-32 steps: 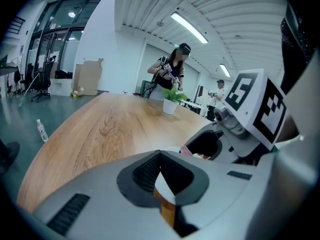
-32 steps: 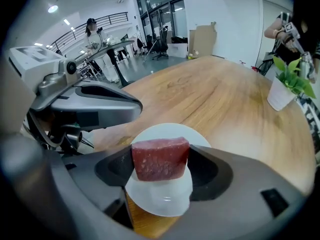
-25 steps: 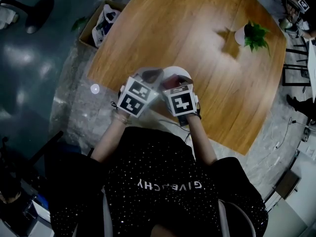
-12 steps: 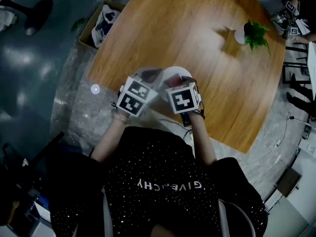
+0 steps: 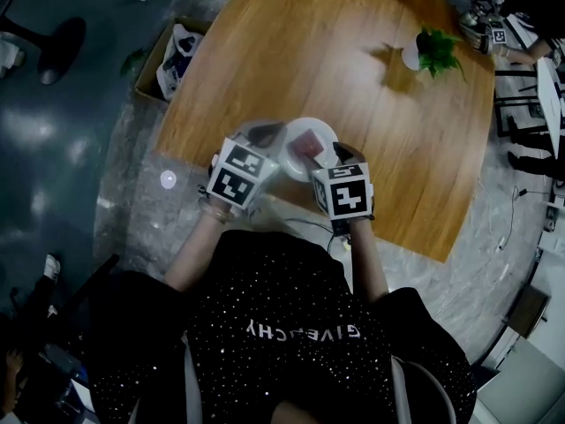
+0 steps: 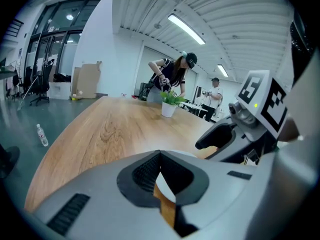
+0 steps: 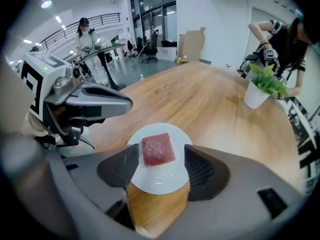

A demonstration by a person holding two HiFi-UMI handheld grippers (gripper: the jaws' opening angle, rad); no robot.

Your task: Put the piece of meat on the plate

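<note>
Through the right tool's own camera, shows the right tool (image 7: pixel 161 159) with jaws wide apart and gripping nothing, just drawn in a shade from their widest. Places the piece of meat (image 7: pixel 158 150), a flat red square, below and just ahead of those jaws. Sets it in line with the gap, lying on the white plate (image 7: pixel 160 184) and clear of both pads. Catches the left tool (image 7: pixel 125 104) off to that tool's left, reaching toward the plate's edge.

From the head, hides those pads behind the marker cube (image 5: pixel 342 193). Gives instead the whole worktop (image 5: pixel 353 78), the potted plant (image 5: pixel 431 51) far beyond both tools, and a cardboard box (image 5: pixel 168 51) on the floor.

Through the left tool's camera, shows tips pressed together with nothing pinched, and a sliver of plate and wood in the slot behind them. Misses the meat altogether.

Against the earlier head frames, finds the right tool drawn back from the plate toward the body and out to the right, uncovering more of meat and plate. Finds the left tool where it was.

Holds both forearms (image 5: pixel 190 254) forward from the chest, elbows bent. Tips the right tool steeply down and the left tool more shallowly, its tip at the plate's left rim.
</note>
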